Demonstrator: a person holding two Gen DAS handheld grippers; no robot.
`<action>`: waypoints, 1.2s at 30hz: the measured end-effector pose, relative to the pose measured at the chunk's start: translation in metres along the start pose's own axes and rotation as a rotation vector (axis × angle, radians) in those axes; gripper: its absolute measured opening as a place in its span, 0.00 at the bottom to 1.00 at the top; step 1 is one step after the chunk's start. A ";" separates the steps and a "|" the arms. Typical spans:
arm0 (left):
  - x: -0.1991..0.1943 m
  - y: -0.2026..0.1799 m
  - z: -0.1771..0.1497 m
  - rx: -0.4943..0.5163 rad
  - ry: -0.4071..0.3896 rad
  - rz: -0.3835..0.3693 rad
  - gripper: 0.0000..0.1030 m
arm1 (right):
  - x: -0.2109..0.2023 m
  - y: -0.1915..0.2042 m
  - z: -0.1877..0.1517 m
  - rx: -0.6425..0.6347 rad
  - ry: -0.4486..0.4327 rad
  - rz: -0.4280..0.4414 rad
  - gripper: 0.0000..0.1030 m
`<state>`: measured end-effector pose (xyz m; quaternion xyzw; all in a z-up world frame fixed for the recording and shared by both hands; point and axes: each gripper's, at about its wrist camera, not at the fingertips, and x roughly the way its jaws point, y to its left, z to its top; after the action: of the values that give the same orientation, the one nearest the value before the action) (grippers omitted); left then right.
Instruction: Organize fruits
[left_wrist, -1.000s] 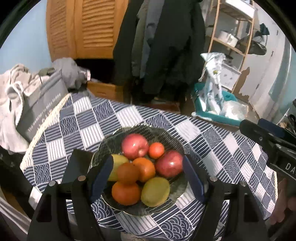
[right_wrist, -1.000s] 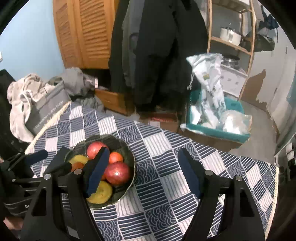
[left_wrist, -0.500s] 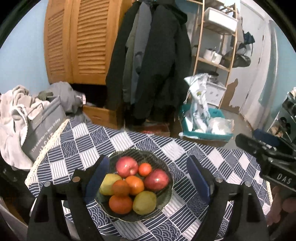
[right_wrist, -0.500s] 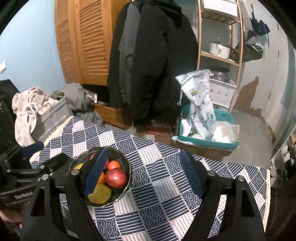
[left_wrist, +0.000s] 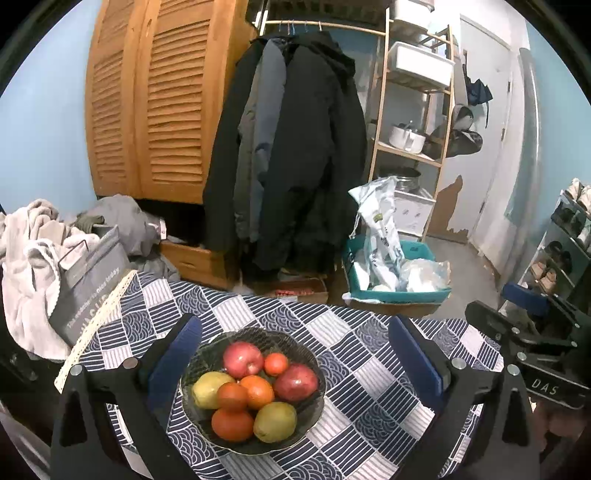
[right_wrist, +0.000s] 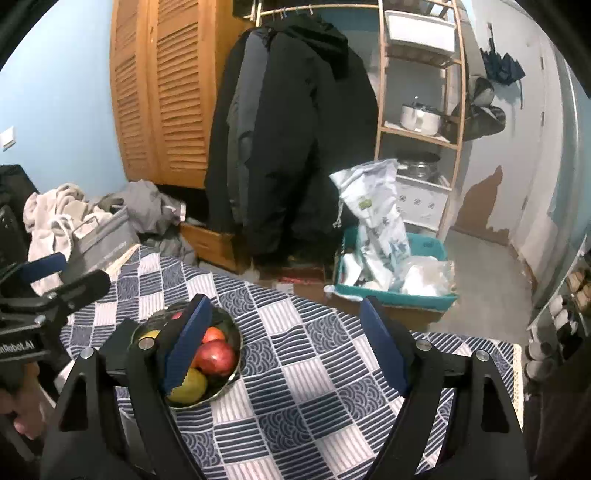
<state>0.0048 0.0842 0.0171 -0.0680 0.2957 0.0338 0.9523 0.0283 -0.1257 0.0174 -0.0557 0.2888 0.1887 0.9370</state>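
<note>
A dark glass bowl (left_wrist: 318, 400) stands on the blue-and-white checked tablecloth (left_wrist: 369, 369). It is piled with two red apples (left_wrist: 242, 359), several oranges (left_wrist: 256, 391) and two yellow-green pears (left_wrist: 275, 421). My left gripper (left_wrist: 294, 325) hovers above and short of the bowl, its jaws opening wide with nothing between the pads. My right gripper (right_wrist: 285, 303) hangs over the cloth to the right of the bowl (right_wrist: 231, 374), jaws also opening and empty. Its left finger hides part of the fruit. Each gripper shows in the other's view: right gripper (left_wrist: 495, 300), left gripper (right_wrist: 79, 270).
A grey bag (left_wrist: 88, 284) and a heap of towels (left_wrist: 29, 243) sit at the table's left edge. Beyond the far edge are hanging coats (left_wrist: 295, 166), a teal crate (left_wrist: 395, 284) of bags on the floor and a wooden shelf (left_wrist: 413, 110).
Both grippers have risen and drawn back from the bowl, which now looks smaller and lower. Both pairs of jaws have widened, the left far more.
</note>
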 end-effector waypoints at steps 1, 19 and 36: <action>0.000 -0.001 0.000 0.000 -0.005 0.002 0.99 | -0.002 -0.003 0.000 0.006 -0.008 -0.002 0.80; -0.003 -0.038 0.007 0.053 -0.028 -0.016 0.99 | -0.011 -0.040 -0.012 0.051 -0.033 -0.095 0.80; 0.002 -0.047 0.006 0.063 -0.012 -0.023 0.99 | -0.012 -0.050 -0.016 0.051 -0.025 -0.128 0.80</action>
<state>0.0144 0.0390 0.0259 -0.0410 0.2901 0.0136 0.9560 0.0296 -0.1790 0.0109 -0.0479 0.2776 0.1216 0.9518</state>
